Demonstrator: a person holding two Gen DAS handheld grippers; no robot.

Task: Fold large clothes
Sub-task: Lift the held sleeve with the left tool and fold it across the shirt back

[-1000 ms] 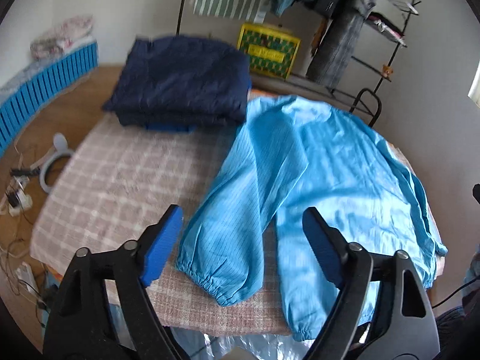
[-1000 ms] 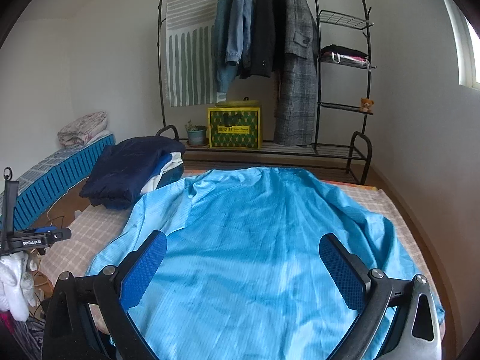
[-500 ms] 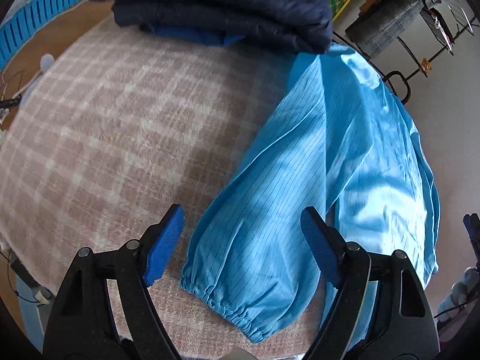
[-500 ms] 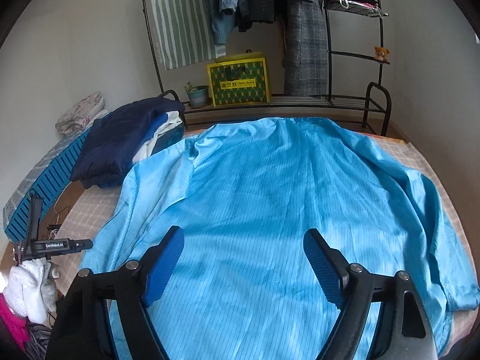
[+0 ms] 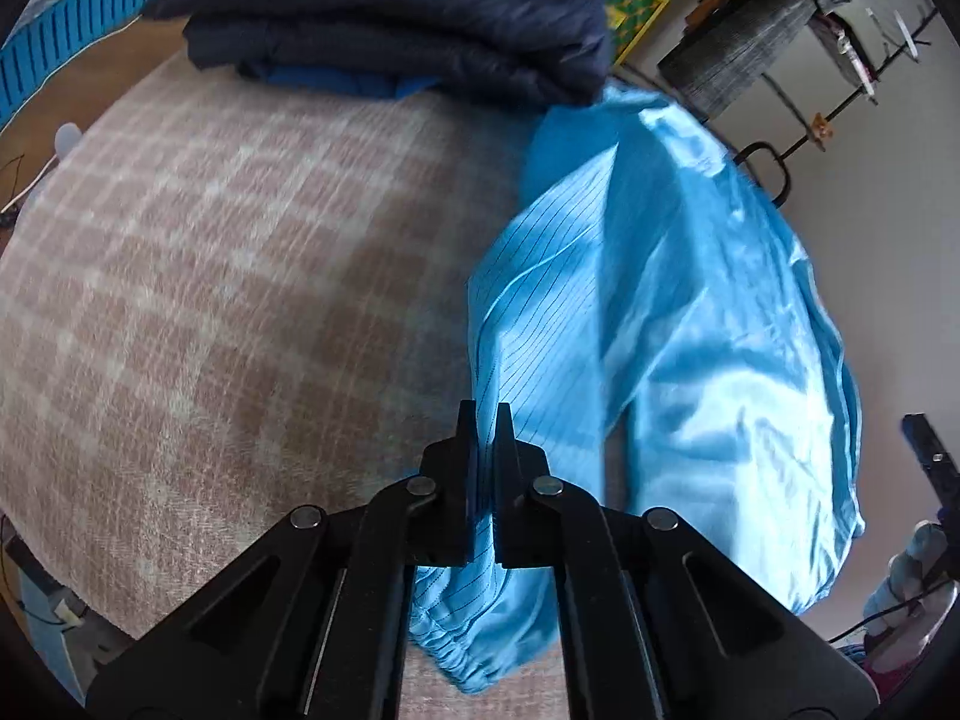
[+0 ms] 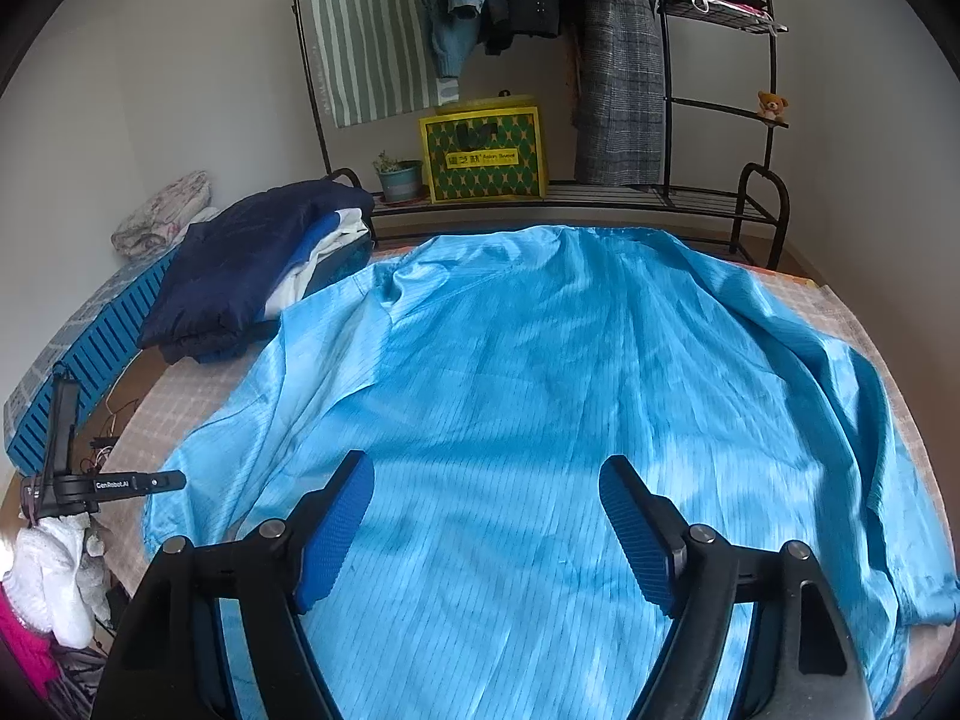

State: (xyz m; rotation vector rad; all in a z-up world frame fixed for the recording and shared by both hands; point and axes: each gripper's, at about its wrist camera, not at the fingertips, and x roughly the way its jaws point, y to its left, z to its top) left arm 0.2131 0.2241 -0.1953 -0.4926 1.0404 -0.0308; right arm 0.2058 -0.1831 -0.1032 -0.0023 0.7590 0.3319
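Observation:
A large light-blue striped jacket (image 6: 540, 372) lies spread flat on the checked bed cover (image 5: 210, 300), collar toward the far rack. In the left wrist view its left sleeve (image 5: 552, 312) runs toward me, cuff (image 5: 462, 654) near the bed's front edge. My left gripper (image 5: 483, 420) is shut on the sleeve fabric just above the cuff. My right gripper (image 6: 486, 516) is open and empty, hovering over the jacket's lower back. The left gripper also shows at the right wrist view's left edge (image 6: 102, 483).
A stack of folded dark navy clothes (image 5: 390, 12) sits at the bed's far left corner, touching the jacket's shoulder. A black clothes rack (image 6: 600, 90) with hanging coats and a yellow-green box (image 6: 483, 153) stands behind. A blue slatted panel (image 6: 90, 348) lies left; cables are on the floor.
My left gripper dropped onto the sleeve and closed on it just above the cuff. My right gripper lowered a little over the jacket's back and narrowed slightly, still open.

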